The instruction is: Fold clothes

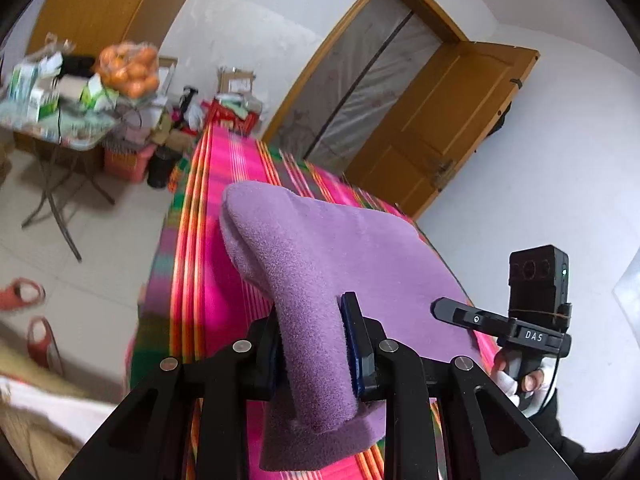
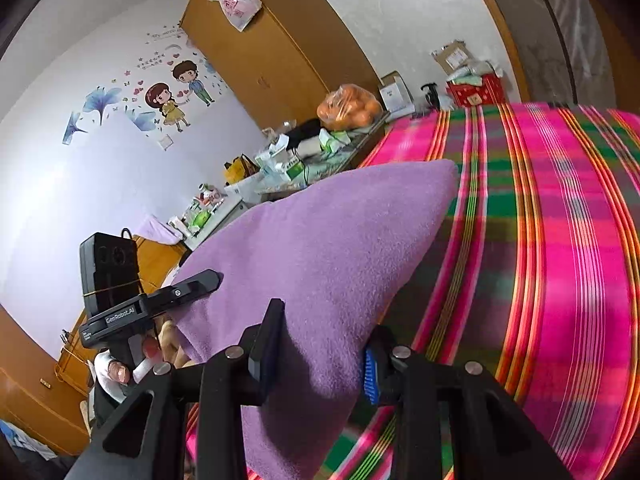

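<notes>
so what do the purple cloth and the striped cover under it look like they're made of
Purple cloth: looks like soft fleece or terry, matte, with a fuzzy napped surface and thick rounded folds.
Striped cover: seems a thin woven fabric, flat and smooth, its pink, green and orange bands running in straight woven lines; the fibre can't be told.

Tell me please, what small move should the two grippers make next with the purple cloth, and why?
Probably carry the held edge forward and lay it over the far part. The left gripper and the right gripper each pinch the purple cloth, lifted off the striped bedsheet, and its far part appears to lie there.
</notes>
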`<state>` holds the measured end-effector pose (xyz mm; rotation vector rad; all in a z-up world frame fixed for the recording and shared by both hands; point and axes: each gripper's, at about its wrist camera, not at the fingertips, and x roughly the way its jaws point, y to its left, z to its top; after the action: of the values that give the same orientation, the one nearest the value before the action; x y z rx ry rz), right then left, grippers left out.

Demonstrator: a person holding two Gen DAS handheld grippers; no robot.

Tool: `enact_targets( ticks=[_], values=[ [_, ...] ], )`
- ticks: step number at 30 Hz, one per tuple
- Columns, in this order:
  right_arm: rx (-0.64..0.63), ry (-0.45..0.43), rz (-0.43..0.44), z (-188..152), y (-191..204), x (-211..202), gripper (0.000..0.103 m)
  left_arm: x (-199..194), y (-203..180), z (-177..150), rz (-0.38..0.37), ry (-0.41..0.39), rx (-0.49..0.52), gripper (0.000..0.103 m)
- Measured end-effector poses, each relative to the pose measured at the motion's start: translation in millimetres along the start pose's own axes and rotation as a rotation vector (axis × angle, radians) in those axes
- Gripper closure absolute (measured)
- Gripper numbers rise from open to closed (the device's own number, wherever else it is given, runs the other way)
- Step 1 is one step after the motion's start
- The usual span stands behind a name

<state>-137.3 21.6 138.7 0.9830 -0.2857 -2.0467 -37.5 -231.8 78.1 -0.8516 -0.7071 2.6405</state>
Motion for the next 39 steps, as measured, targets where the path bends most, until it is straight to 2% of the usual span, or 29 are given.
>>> enact_targets(
  ticks=[6,10,14,20,23,25,27,29,32,34,36,39],
  values=[
    [-0.016,-0.021,-0.017,38.2,-25.0,23.6,0.068,40.7,9.5,32.6,0.033,-0.016,0.003,0.076],
    [-0.015,-0.009,-0.054,50.7,-48.6,45.8,0.068,76.4,18.5,48.8,0.068,-0.004,-0.007,0.076],
    [0.019,-0.033,-0.054,69.4,-72.9,57.0,0.068,105.1,19.9,67.4,0.094,-0.001,0.023,0.076],
    [0.061,-0.075,-0.047,93.7,-105.9,70.7,0.068,135.0,33.6,90.3,0.082,-0.021,-0.013,0.076],
    [0.108,-0.025,-0.078,90.3,-129.0,88.4,0.065,160.2,50.9,84.1,0.108,0.049,-0.046,0.076],
    [0.136,0.024,-0.108,83.9,-141.1,98.6,0.057,173.7,59.7,76.9,0.140,0.106,-0.055,0.075],
    [0.159,0.041,-0.122,79.8,-148.3,98.9,0.052,172.2,64.0,71.2,0.167,0.119,-0.063,0.067],
    [0.157,0.009,-0.149,79.9,-146.7,88.0,0.052,163.6,65.2,66.9,0.200,0.110,-0.063,0.066],
    [0.106,-0.079,-0.209,80.9,-133.6,63.8,0.052,139.9,52.8,66.0,0.247,0.030,-0.038,0.068],
    [0.079,-0.101,-0.225,79.1,-125.2,55.2,0.052,128.5,43.5,66.1,0.275,-0.025,-0.004,0.068],
    [0.048,-0.064,-0.236,73.1,-115.0,57.3,0.052,120.9,32.3,65.1,0.306,-0.075,0.044,0.068],
    [0.000,-0.005,-0.251,63.7,-99.6,61.4,0.055,131.6,20.5,58.1,0.327,-0.041,0.124,0.068]
  ],
)
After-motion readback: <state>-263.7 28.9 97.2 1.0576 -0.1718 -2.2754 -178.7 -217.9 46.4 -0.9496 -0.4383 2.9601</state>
